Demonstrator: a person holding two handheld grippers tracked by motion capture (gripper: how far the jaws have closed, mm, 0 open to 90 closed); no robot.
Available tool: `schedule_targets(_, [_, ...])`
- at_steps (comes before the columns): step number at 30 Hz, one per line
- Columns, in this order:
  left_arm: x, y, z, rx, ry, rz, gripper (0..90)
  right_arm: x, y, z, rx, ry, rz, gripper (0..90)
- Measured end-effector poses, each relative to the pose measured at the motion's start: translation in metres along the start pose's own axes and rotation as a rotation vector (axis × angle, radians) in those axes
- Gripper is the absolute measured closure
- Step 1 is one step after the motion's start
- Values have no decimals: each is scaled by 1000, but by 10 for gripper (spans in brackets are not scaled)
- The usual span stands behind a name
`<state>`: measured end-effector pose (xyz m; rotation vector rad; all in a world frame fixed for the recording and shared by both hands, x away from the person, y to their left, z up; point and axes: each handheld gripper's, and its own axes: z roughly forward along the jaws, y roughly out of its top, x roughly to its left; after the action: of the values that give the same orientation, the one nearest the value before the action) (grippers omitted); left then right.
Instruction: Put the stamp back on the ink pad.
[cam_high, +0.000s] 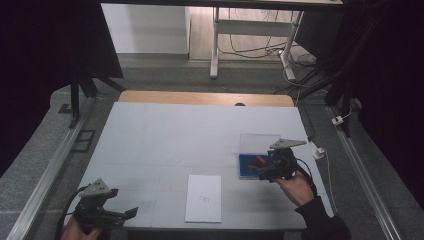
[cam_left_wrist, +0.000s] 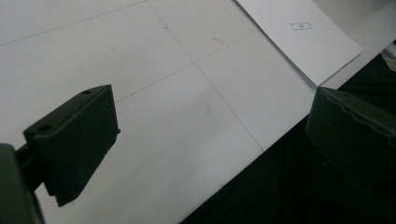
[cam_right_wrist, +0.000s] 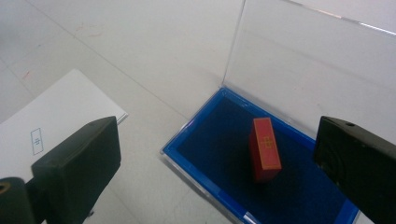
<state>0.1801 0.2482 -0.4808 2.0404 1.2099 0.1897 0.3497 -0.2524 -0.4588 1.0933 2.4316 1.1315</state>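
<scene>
Right gripper view shows the right tool wide open, holding nothing, above the red block standing in the blue case. Next, I think, it lowers and closes on it.
</scene>
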Motion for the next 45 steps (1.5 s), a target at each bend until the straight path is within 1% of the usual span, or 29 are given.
schedule_targets(9, [0,0,0,-1,-2,-3,27,7,-7,-11,10,-12,-19,0])
schedule_targets(16, [1,0,0,-2,-3,-4,27,12,-16,-24,2,-20,-18,0])
schedule_targets(21, [1,0,0,-1,-3,-5,27,16,-23,-35,-7,-35,-7,0])
schedule_targets(24, [1,0,0,0,-4,-6,27,17,-29,-41,-11,-34,2,0])
schedule_targets(34, [1,1,0,0,-4,-7,27,17,-48,-63,-22,-61,32,0])
schedule_targets(40, [1,1,0,1,-6,-11,26,18,-58,-76,-24,-98,40,0])
schedule_targets(45, [2,1,0,0,-11,-12,26,18,-68,-84,-23,-117,60,0])
